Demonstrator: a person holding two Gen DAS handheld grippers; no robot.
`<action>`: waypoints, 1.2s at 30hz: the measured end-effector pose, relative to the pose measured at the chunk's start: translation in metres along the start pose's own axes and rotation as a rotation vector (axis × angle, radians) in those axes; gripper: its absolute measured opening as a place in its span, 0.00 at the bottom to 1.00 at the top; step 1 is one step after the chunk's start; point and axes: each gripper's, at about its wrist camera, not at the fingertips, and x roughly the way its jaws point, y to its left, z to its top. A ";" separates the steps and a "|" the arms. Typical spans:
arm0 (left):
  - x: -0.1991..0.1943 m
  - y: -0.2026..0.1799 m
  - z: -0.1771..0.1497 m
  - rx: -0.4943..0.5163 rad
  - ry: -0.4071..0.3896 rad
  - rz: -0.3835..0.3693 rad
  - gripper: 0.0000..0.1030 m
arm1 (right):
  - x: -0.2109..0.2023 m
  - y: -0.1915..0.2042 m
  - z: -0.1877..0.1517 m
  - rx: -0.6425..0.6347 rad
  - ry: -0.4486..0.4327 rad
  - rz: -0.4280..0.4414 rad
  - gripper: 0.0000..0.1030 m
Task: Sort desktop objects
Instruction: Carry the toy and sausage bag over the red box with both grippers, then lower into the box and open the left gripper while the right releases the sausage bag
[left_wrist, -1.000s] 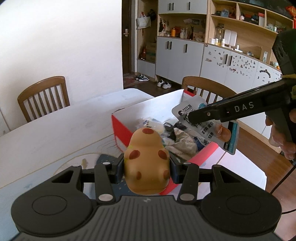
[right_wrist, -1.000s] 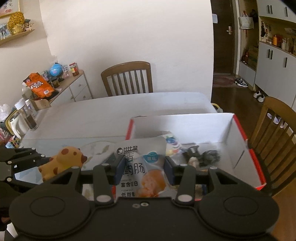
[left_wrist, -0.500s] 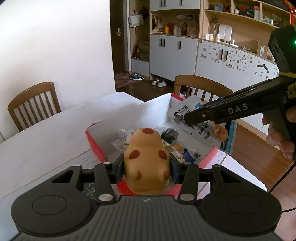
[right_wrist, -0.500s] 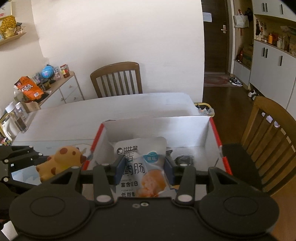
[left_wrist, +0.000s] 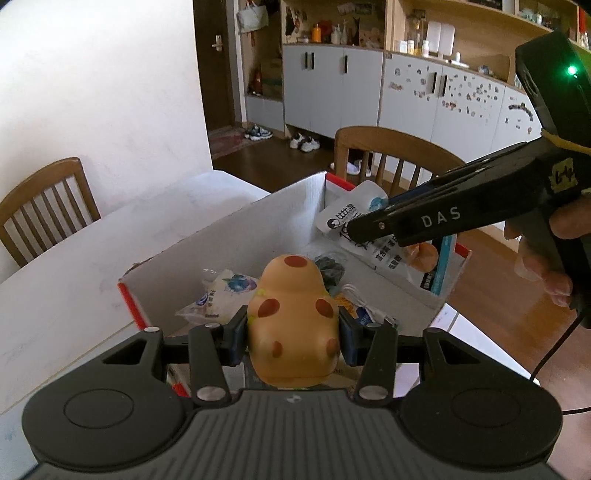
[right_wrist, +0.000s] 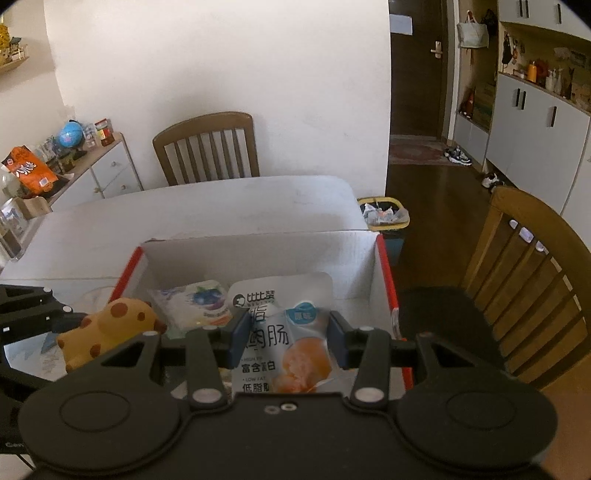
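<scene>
Jaws of left gripper (left_wrist: 293, 341) clenched on yellow-orange soft toy animal w/ brown spots (left_wrist: 293, 325), blue pads pressed to both flanks; toy's underside cut off behind gripper body. Held above near-left corner of white cardboard box w/ red outer sides (left_wrist: 258, 221), not touching contents. Same toy seen side-on in right wrist view (right_wrist: 107, 330), head toward box; left gripper there only partly in frame at left edge.

Jaws of right gripper (right_wrist: 286, 341) clamped on white snack pouch w/ Chinese print and orange food photo (right_wrist: 284, 332), pads on both side edges; pouch bottom hidden behind gripper body. From left wrist view, right gripper (left_wrist: 373, 225) comes in from right over box's far-right part, pouch (left_wrist: 369, 236) hanging tilted beneath its fingers, middle of pouch covered by them. Hand (left_wrist: 546, 266) on handle, partly cut by frame edge.

Inside box: white packet w/ blueberry picture (right_wrist: 201, 304) lying flat near left wall; dark crumpled item (left_wrist: 330, 271) mostly hidden behind toy's head, can't tell what; white cord or wire (left_wrist: 364, 301) peeking right of toy. Rest of box floor blocked by held things.

Box on white tabletop (right_wrist: 221, 203); wooden slat-back chair (right_wrist: 207, 147) at far side, another wooden chair (right_wrist: 535, 273) at right.
</scene>
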 end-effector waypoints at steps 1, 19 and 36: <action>0.004 0.000 0.003 0.003 0.011 -0.002 0.45 | 0.004 -0.001 0.001 0.001 0.006 0.002 0.44; 0.077 -0.010 0.028 0.045 0.203 -0.044 0.45 | 0.065 -0.015 0.001 -0.035 0.120 -0.018 0.44; 0.102 -0.007 0.020 0.071 0.301 -0.057 0.45 | 0.094 -0.006 -0.004 -0.070 0.209 0.005 0.43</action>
